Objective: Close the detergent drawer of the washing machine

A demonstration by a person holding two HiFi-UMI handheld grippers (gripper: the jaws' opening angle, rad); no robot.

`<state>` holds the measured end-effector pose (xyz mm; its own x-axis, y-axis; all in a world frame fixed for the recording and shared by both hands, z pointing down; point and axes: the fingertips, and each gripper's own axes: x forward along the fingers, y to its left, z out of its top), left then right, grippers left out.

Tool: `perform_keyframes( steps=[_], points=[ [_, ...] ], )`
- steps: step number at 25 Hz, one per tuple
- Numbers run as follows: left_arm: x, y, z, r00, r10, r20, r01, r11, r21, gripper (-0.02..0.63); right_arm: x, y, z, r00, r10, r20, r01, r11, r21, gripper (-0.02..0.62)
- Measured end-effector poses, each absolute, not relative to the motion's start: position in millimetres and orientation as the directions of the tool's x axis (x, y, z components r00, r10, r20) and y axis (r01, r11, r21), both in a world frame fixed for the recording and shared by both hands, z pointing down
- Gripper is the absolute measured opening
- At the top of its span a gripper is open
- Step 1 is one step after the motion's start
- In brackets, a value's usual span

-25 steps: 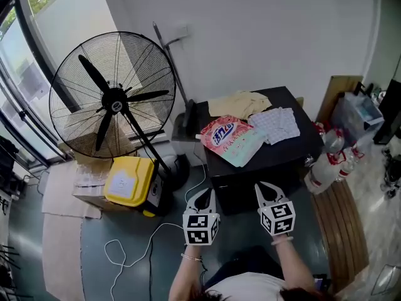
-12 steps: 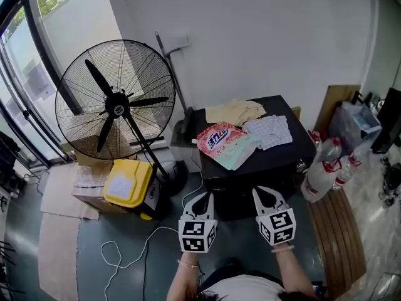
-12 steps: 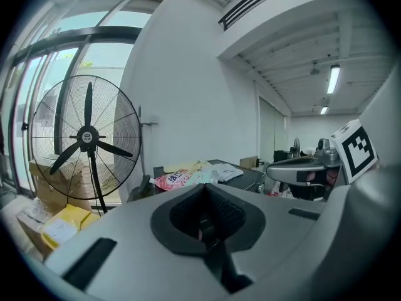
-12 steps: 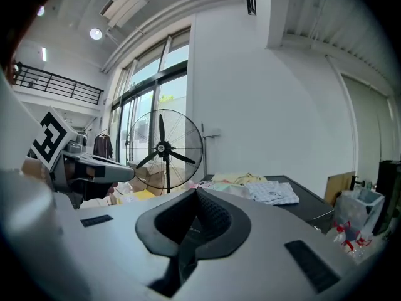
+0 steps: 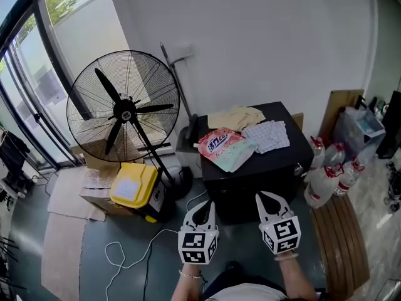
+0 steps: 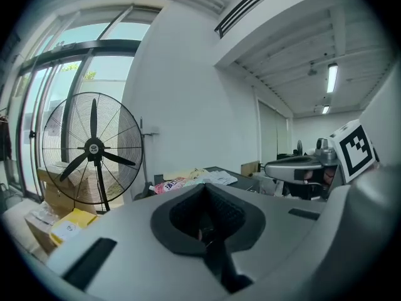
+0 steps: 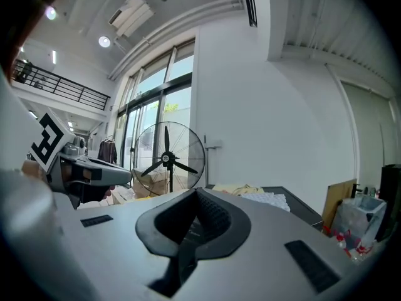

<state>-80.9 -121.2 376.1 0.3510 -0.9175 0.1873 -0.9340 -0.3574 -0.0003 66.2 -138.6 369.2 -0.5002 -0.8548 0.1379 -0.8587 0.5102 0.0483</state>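
Holds the left hand-held gripper (image 5: 203, 205) and the right hand-held gripper (image 5: 265, 198) side by side, low down, near the front of the black washing machine (image 5: 279, 162) but not touching it. Has both shut tight, with nothing between the jaws. Cannot make out the detergent drawer from here, only the machine's top by the white wall (image 5: 250, 42). Sees a pink soap bag (image 5: 219, 144), a yellow cloth (image 5: 235, 116) and a checked cloth (image 5: 269, 135) lying on that top, and a big fan (image 5: 125, 115) off to the left.
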Motion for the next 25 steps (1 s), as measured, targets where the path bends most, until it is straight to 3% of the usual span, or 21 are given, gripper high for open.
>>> perform_keyframes(
  steps=[25],
  points=[
    [-42.7,-48.7,336.2,0.297,-0.947,0.126,-0.953,-0.301,-0.020,0.018,96.3,-75.8,332.3,-0.577,-0.814,0.071,-0.810,0.581,0.084,0.026]
  ],
)
